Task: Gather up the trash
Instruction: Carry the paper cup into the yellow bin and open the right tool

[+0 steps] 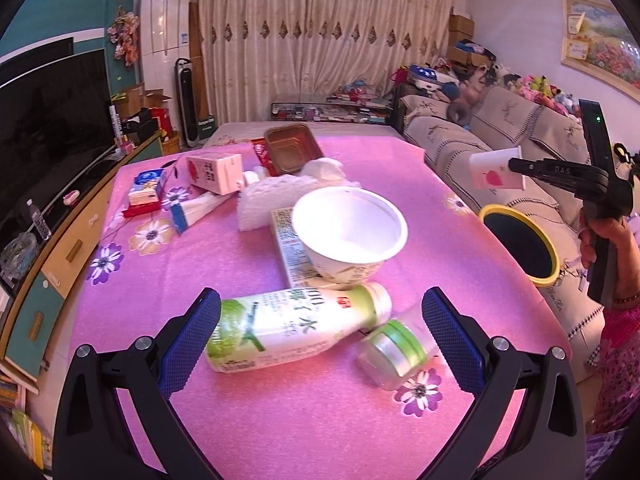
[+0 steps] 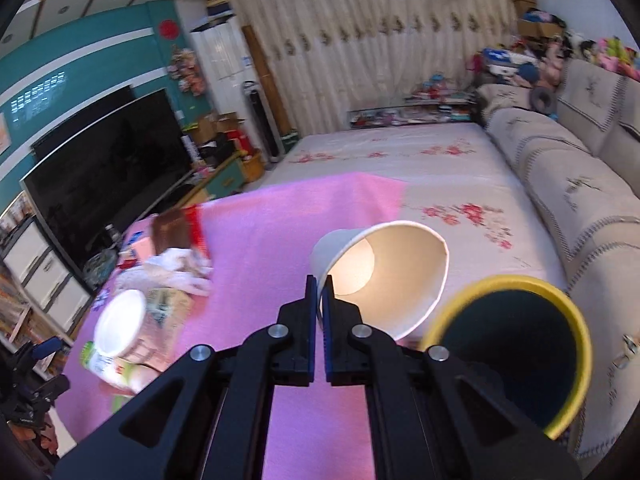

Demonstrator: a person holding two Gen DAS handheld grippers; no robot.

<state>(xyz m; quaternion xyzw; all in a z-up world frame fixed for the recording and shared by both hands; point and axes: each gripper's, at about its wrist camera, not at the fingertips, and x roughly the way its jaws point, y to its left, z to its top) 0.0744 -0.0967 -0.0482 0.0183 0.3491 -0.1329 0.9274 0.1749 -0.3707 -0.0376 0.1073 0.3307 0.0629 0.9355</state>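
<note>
My left gripper (image 1: pixel 320 320) is open, its blue pads on either side of a green and white drink bottle (image 1: pixel 296 328) lying on the pink table cover (image 1: pixel 224 264); a small clear jar with a green band (image 1: pixel 394 350) lies beside it. My right gripper (image 2: pixel 319 280) is shut on the rim of a white paper cup (image 2: pixel 384 276), held in the air next to the yellow-rimmed trash bin (image 2: pixel 516 344). The cup (image 1: pixel 496 168) and the bin (image 1: pixel 520 244) also show in the left wrist view at the right.
A white bowl (image 1: pixel 348 232) stands on a flat carton (image 1: pixel 290 248). Further back lie a milk carton (image 1: pixel 214 170), white foam (image 1: pixel 272 200), a brown tray (image 1: pixel 292 148), a blue box (image 1: pixel 147 186). A sofa (image 1: pixel 500 140) runs along the right, a TV (image 1: pixel 48 120) on the left.
</note>
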